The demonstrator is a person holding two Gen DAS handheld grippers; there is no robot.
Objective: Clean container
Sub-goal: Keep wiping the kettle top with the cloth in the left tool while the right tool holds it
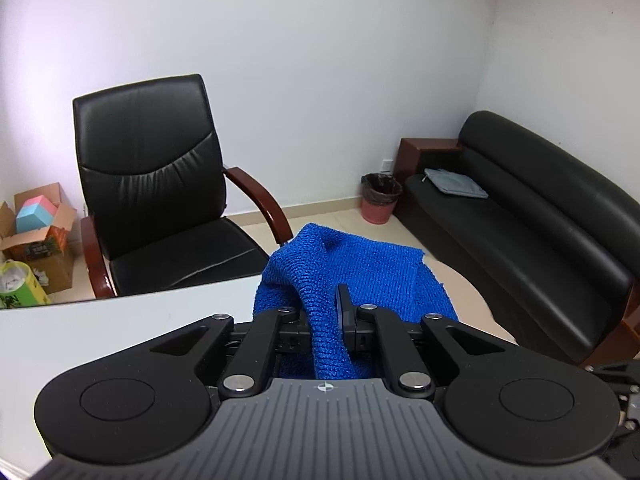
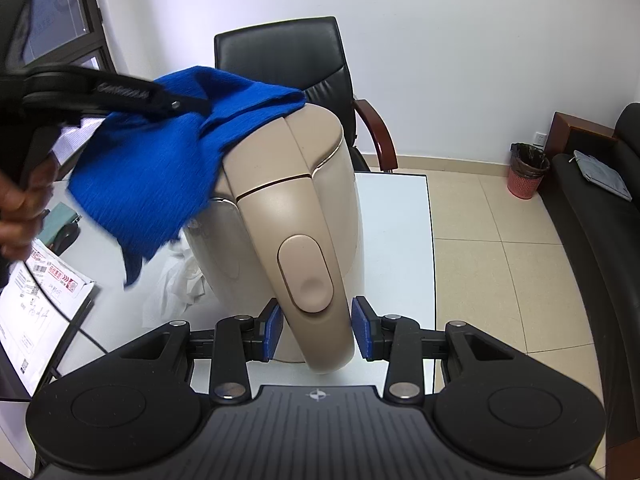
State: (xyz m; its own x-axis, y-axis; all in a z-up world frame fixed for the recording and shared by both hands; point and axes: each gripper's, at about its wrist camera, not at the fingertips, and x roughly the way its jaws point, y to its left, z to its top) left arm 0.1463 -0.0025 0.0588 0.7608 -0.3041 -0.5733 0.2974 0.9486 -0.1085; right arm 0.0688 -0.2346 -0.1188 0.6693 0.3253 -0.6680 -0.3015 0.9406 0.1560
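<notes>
white table beside black chair, sofa, tiled floor

The left gripper points downward at a slant, its jaws pinched tight on a fold of cloth that bulges out toward 12 o'clock in its own view. In the right wrist view that gripper reaches in from 9 o'clock, and the hand holding its grip shows at the frame's 9 o'clock edge, fingers curled round the handle. The right gripper also tilts downward, its blue pads set either side of a handle, pressing or nearly so.
</notes>
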